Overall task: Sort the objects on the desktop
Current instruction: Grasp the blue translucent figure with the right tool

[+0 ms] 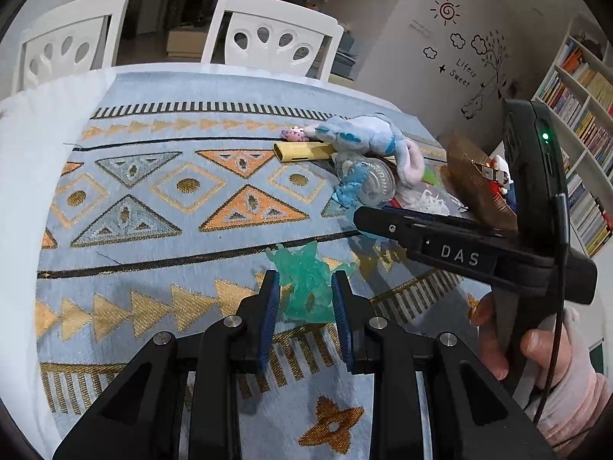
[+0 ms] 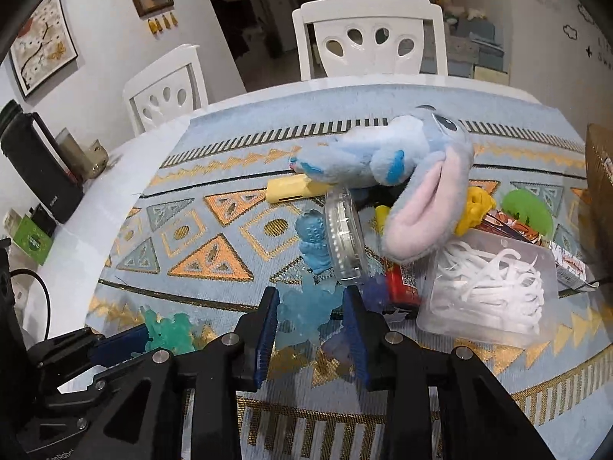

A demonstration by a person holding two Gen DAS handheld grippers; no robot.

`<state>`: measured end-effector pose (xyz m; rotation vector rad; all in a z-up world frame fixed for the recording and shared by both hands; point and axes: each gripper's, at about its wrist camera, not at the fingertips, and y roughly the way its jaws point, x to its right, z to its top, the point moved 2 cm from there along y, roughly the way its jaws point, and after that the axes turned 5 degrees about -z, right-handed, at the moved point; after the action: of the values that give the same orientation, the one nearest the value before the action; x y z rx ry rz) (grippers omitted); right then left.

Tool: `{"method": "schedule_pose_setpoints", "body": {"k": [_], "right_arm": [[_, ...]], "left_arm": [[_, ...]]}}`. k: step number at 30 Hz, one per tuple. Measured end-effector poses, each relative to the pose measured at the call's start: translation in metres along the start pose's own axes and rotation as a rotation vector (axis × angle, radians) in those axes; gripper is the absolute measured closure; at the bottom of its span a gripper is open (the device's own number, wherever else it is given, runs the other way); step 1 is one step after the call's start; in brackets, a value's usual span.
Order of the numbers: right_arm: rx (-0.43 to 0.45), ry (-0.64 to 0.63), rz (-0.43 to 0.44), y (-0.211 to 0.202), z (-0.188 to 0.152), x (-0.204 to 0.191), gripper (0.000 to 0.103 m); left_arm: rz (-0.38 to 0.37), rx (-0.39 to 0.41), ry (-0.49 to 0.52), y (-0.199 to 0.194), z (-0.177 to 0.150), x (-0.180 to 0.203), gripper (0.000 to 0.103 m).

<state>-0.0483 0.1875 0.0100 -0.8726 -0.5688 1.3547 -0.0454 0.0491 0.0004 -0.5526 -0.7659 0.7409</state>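
Our left gripper [image 1: 305, 299] pinches a green figure [image 1: 306, 283]; our right gripper [image 2: 311, 316] stands spread around a pale-blue figure [image 2: 304, 316] on the cloth [image 1: 153, 191].

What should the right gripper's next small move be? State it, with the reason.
Probably close the right gripper: its fingers already flank the pale blue translucent rubbery figure on the patterned cloth, with gaps showing on both sides, so nothing is gripped yet.

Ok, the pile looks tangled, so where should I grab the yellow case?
Grip the yellow case across its narrow sides at the bare left end, coming in from the left; the blue plush toy lies over its other end.
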Motion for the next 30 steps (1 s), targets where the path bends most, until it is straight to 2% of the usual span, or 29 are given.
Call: {"method": "schedule_pose_setpoints", "body": {"k": [4,9,18,21,25,27,30], "right_arm": [[-0.007,0.015,0.013,0.006,0.002,0.000,0.066],[0.019,-0.022,0.005,0.002,-0.003,-0.003,0.068],[-0.019,0.218,0.233,-0.047,-0.025,0.046,0.068],[-0.028,0.250,0.227,-0.066,-0.037,0.059,0.068],[0.006,0.270,0.199,-0.102,-0.056,0.084,0.068],[0.037,0.294,0.201,-0.121,-0.061,0.098,0.068],[0.091,0.306,0.170,-0.149,-0.063,0.119,0.068]], "left_arm": [[0.001,-0.005,-0.003,0.002,-0.001,-0.001,0.078],[0.011,-0.018,0.004,0.005,-0.004,0.000,0.078],[0.008,-0.016,0.028,0.003,-0.005,0.008,0.078],[0.002,-0.013,0.039,-0.002,-0.005,0.016,0.078],[0.002,0.006,0.095,-0.013,-0.004,0.042,0.078],[0.022,0.017,0.143,-0.019,-0.005,0.063,0.078],[0.093,0.041,0.220,-0.028,-0.006,0.098,0.078]]}}
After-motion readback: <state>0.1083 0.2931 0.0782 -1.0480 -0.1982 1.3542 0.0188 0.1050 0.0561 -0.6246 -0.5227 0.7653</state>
